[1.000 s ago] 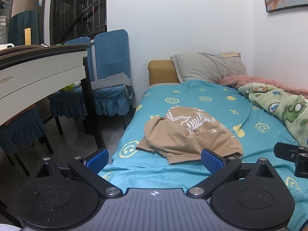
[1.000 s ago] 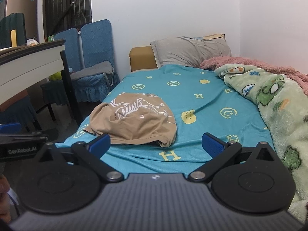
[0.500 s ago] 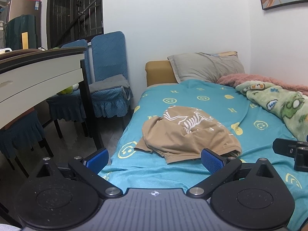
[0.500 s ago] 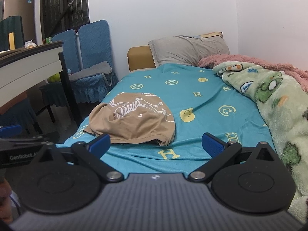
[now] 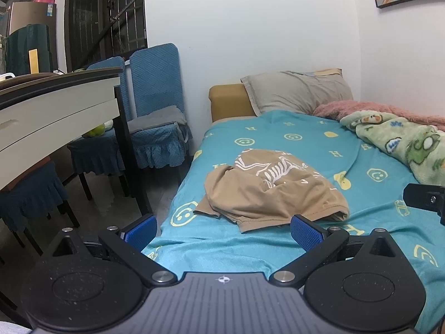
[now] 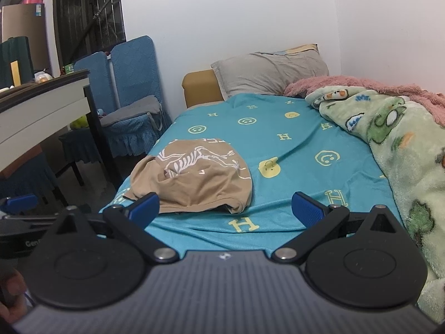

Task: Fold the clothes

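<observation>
A crumpled tan T-shirt [image 5: 267,192] [image 6: 194,181] with a white skeleton print lies on the teal bed sheet [image 5: 292,144] [image 6: 292,150], near the bed's left edge. My left gripper [image 5: 222,232] is open and empty, held above the foot of the bed just short of the shirt. My right gripper [image 6: 225,208] is also open with nothing between its blue pads, its left pad [image 6: 144,207] overlapping the shirt's near hem in the view. The right gripper's black body [image 5: 425,199] shows at the left wrist view's right edge.
A green cartoon blanket [image 6: 403,144] and a pink one [image 6: 361,83] cover the bed's right side. A grey pillow [image 5: 297,93] leans at the head. Left of the bed stand a white table [image 5: 55,111] and blue-covered chairs [image 5: 155,105].
Both views have shifted slightly; the shirt and bed sit a little further right and nearer in the left wrist view. Both grippers have stayed open.
</observation>
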`<state>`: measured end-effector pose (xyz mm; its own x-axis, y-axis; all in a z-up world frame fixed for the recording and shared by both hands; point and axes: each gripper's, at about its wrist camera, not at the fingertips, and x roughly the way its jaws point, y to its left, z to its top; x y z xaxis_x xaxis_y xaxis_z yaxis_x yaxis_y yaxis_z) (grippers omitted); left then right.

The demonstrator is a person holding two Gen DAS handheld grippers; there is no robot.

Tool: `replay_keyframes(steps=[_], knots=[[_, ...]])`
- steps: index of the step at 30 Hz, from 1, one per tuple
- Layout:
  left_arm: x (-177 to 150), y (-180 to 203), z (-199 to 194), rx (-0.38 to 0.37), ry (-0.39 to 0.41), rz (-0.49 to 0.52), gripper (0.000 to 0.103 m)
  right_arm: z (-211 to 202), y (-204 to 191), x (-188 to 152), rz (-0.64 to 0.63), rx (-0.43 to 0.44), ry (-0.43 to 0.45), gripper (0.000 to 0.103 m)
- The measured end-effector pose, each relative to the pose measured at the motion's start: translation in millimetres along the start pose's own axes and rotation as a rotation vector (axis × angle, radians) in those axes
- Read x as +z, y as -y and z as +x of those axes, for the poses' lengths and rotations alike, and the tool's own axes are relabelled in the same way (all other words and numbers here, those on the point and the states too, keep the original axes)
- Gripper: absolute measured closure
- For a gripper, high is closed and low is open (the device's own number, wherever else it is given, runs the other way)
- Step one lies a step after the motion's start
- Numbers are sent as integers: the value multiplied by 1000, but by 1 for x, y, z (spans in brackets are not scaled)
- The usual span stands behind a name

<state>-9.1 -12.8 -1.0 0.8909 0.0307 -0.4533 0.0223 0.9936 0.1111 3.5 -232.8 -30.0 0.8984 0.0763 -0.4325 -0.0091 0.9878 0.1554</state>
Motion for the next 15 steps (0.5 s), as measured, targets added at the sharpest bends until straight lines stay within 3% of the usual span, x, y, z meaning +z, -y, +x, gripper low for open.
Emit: replay_keyframes(steps=[15], knots=[[1, 6, 3, -8, -9, 2, 0, -5, 10, 7, 51, -5, 38, 0]])
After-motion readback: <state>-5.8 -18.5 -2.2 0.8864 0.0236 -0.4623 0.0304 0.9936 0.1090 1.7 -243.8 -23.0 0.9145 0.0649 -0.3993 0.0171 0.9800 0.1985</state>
